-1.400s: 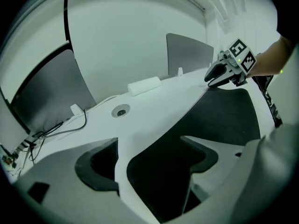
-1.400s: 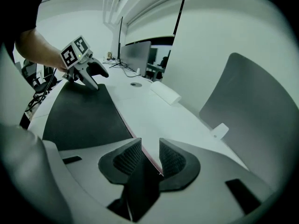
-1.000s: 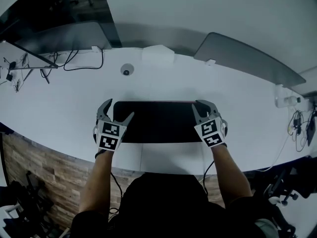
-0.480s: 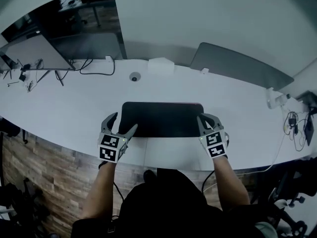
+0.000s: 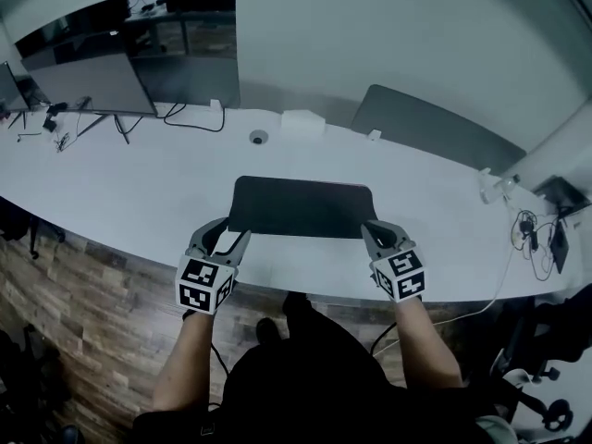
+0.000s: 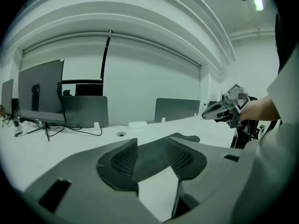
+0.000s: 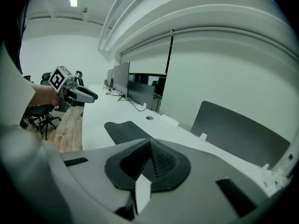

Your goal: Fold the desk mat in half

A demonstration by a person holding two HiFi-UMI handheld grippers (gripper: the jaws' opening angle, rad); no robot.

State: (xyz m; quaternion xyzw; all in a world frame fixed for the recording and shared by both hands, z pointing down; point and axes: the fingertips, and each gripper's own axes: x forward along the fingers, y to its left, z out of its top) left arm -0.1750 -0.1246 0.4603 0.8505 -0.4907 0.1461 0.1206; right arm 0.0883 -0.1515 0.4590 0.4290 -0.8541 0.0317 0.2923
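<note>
**Desk mat [image 5: 303, 207] flat on table [image 5: 139, 183], both grippers clear of it**

Table: long, white and curved, running across the whole head view, with wood-look floor [image 5: 55, 285] beyond its near edge.

Monitor [image 5: 92, 83]: at 10 o'clock from the mat, at the back of the table.

Divider panel [image 5: 425, 128]: grey, at 1 o'clock from the mat, standing along the far edge.

Desk mat: a dark, wide rectangle at the table's centre, directly ahead of the person. A thin reddish line shows along its far edge. Whether it is already doubled cannot be told from here.

Left gripper [image 5: 231, 231]: at 7 o'clock from the mat, by the near-left corner. Its fingers [image 6: 124, 157] have just been closing and stand part-way apart. Nothing is clamped; the mat shows only beyond the gap.

Right gripper [image 5: 374, 229]: at 5 o'clock, by the near-right corner. Its fingers [image 7: 161, 164] are clenched together on nothing.

The grippers probably sit at the two near corners because a half fold needs both corners carried together to the far edge.

White box [image 5: 302, 123]: at 12 o'clock from the mat.

Grommet [image 5: 258, 138]: round, at 11 o'clock from the mat.
</note>
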